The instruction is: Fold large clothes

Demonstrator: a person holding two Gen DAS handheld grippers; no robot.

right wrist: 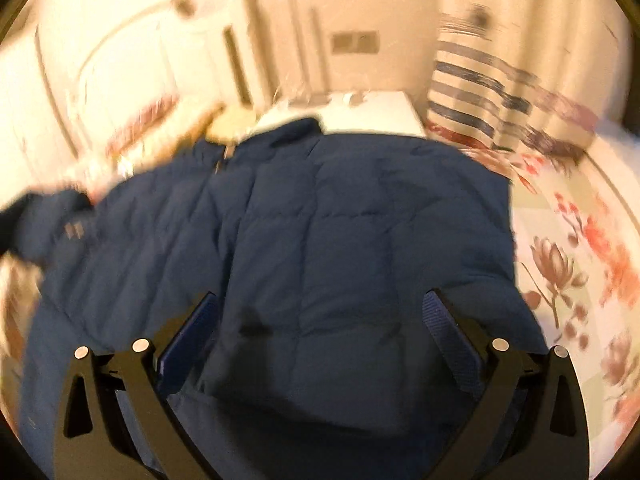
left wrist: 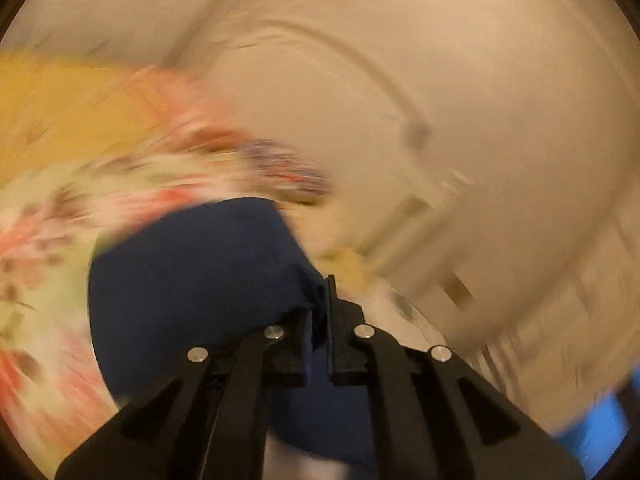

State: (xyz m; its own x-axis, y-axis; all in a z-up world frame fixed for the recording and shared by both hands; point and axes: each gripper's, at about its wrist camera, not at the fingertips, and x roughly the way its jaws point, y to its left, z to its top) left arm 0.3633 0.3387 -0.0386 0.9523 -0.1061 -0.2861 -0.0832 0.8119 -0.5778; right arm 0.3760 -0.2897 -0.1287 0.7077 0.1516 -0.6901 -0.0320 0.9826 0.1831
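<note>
- Left gripper (left wrist: 320, 312): jaws are sitting narrow, pinching a fold of the navy jacket (left wrist: 192, 280); cloth is bunching up between and to the left of the black fingers.
- Right gripper (right wrist: 324, 332): jaws are standing wide apart, hovering over the jacket (right wrist: 320, 240) with nothing between them; blue pads (right wrist: 452, 344) are showing on the inner faces.
- Jacket is lying spread over the floral bedsheet (right wrist: 568, 264), quilted panels facing up, collar (right wrist: 296, 128) pointing toward the far end of the bed.
- Small pale mark (right wrist: 73, 231) is showing on the jacket's left part; too blurred to read as lettering or logo.
- Striped pillow (right wrist: 480, 92) is resting at the far right, just beyond the jacket's edge.
- White nightstand (right wrist: 372, 114) is standing behind the collar, near the white headboard (right wrist: 132, 64).
- Left wrist view is smearing heavily; the sheet (left wrist: 52, 240) and a yellow patch (left wrist: 72, 112) are appearing only as streaks.
- No legible writing anywhere.
</note>
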